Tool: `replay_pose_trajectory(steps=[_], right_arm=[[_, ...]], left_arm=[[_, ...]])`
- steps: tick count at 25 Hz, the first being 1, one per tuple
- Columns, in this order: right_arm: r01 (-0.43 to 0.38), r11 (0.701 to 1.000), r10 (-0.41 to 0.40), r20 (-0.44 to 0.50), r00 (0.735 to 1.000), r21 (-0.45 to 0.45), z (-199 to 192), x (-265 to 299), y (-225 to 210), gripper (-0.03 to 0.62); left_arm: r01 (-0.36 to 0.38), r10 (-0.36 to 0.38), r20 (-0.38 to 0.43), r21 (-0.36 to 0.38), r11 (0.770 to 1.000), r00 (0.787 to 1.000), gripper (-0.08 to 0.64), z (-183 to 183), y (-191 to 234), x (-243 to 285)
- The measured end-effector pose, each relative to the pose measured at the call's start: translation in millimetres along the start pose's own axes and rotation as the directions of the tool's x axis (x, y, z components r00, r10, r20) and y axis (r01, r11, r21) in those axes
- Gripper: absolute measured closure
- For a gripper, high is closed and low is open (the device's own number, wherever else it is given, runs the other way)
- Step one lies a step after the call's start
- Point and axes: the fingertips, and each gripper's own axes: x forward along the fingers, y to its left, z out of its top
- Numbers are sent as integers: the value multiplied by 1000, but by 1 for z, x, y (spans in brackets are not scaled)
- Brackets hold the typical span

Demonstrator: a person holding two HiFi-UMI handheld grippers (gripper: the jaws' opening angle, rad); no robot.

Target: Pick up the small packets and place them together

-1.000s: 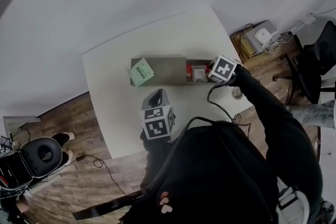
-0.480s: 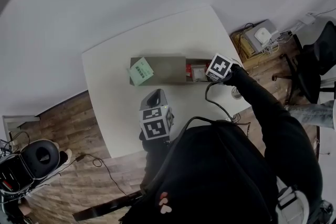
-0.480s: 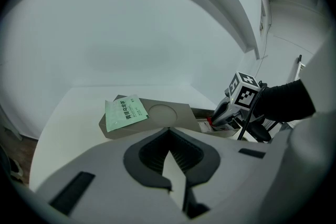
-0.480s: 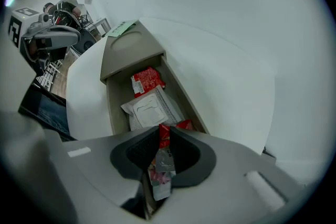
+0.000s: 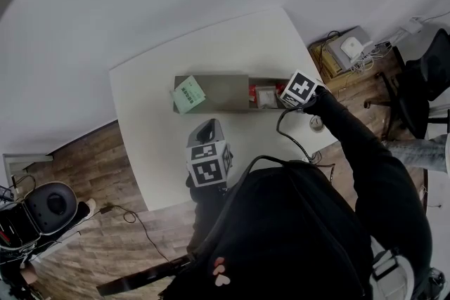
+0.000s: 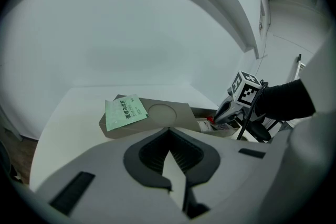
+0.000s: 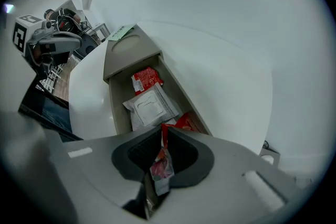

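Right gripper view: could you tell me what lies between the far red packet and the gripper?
A white packet, between the far red packet and the right gripper; the right gripper view shows it.

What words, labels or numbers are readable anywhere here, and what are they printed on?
Green packet: printed lines, too blurred to read.
Flat red packet in the tray: white label, too small to read.
White packet: faint print, illegible.
Held packet in the right gripper, whose jaws have just been closing onto it: no legible words.
Right marker cube and left marker cube: square patterns, not letters.
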Motion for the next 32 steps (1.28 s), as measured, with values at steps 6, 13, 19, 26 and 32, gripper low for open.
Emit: replay_pose_trajectory(steps=[6,13,19,26,32], right_arm=[[18,1000,-18,-13,1000,10,-1,5,-3,505],[10,999,-9,-27,1000,47,-2,14,-5,491],[14,1000,-13,-38,999,28,-5,10,-8,536],[8,1000,-7,37,999,-15,11,-7,-8,546],[49,993,-49,6,999,-111,8,-34,0,548]], left_arm=[[-3,3,-4,-2,1000,1000,561,-3,1,0],[-5,5,-7,0,1000,1000,561,-1,3,1],[-3,3,-9,5,1000,1000,561,-3,-1,3],[5,-5,-10,7,1000,1000,561,-2,-2,6],[11,-10,-7,10,1000,1000,561,-1,-4,5]])
